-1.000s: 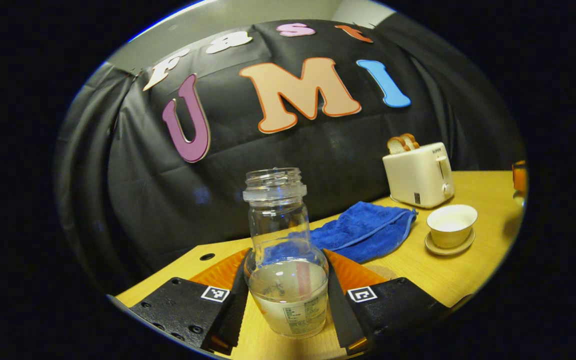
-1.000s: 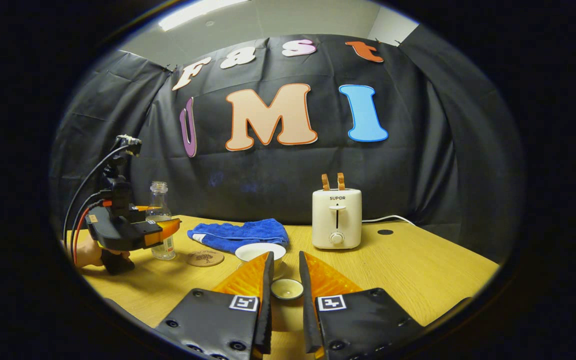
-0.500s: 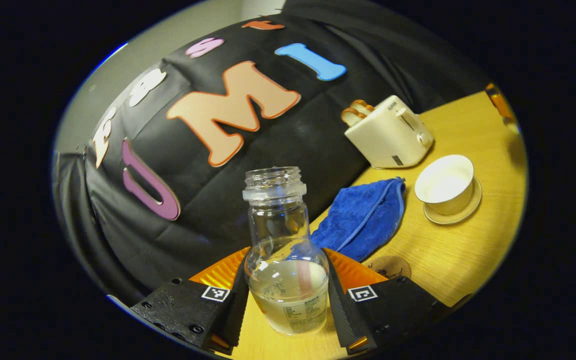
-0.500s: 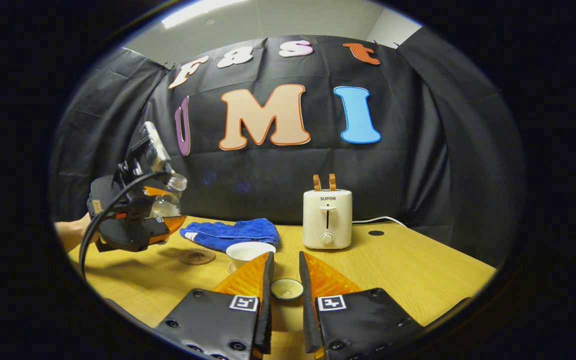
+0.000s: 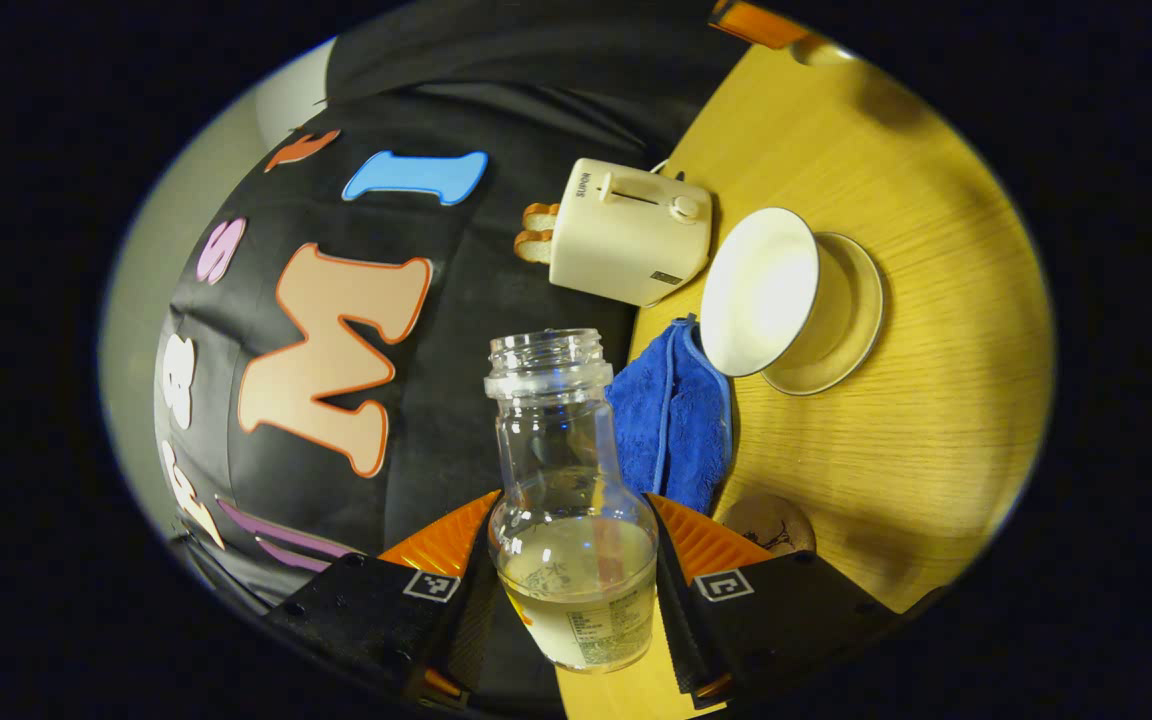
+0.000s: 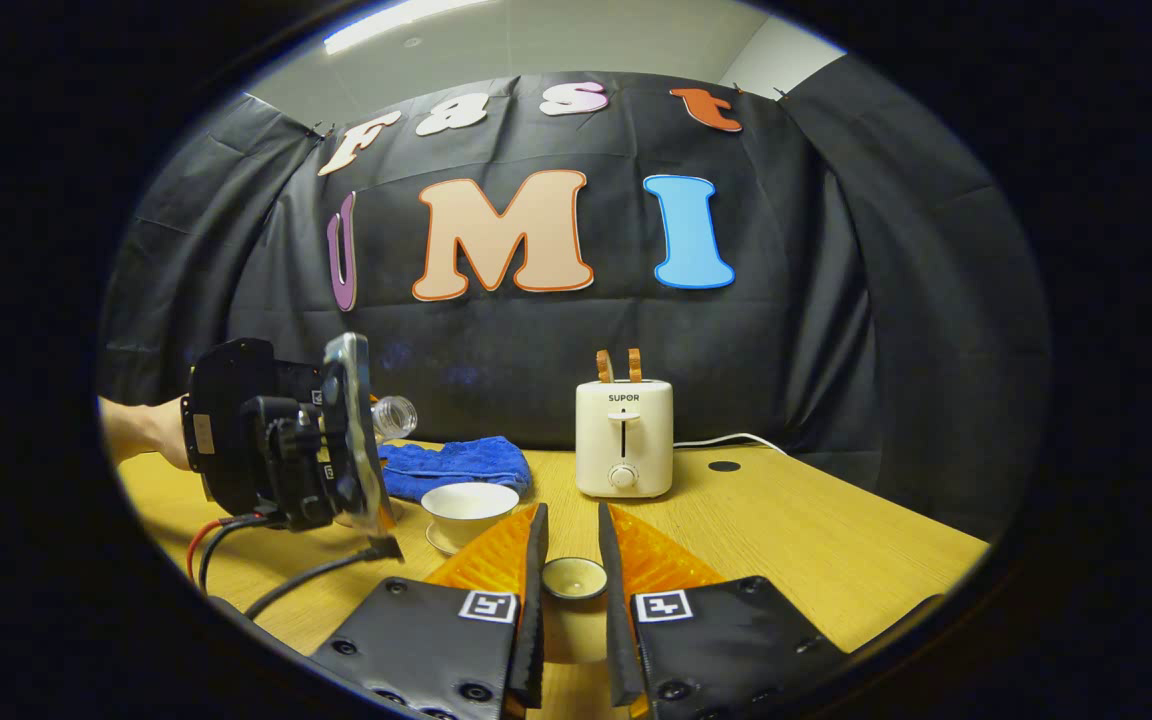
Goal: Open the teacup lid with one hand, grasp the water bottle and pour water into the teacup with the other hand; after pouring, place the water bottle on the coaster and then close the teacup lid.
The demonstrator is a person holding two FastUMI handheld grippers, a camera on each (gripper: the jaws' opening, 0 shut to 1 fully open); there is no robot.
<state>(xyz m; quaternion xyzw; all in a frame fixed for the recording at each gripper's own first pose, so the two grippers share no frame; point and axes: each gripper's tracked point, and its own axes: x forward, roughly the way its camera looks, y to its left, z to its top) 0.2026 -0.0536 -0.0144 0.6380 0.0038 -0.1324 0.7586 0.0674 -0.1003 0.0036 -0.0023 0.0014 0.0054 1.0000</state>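
Left gripper view: water bottle [image 5: 573, 500] clamped between fingers [image 5: 456, 545].

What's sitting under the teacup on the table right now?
A saucer sits under the open teacup, its rim showing around the base. The saucer's centre is covered by the cup.
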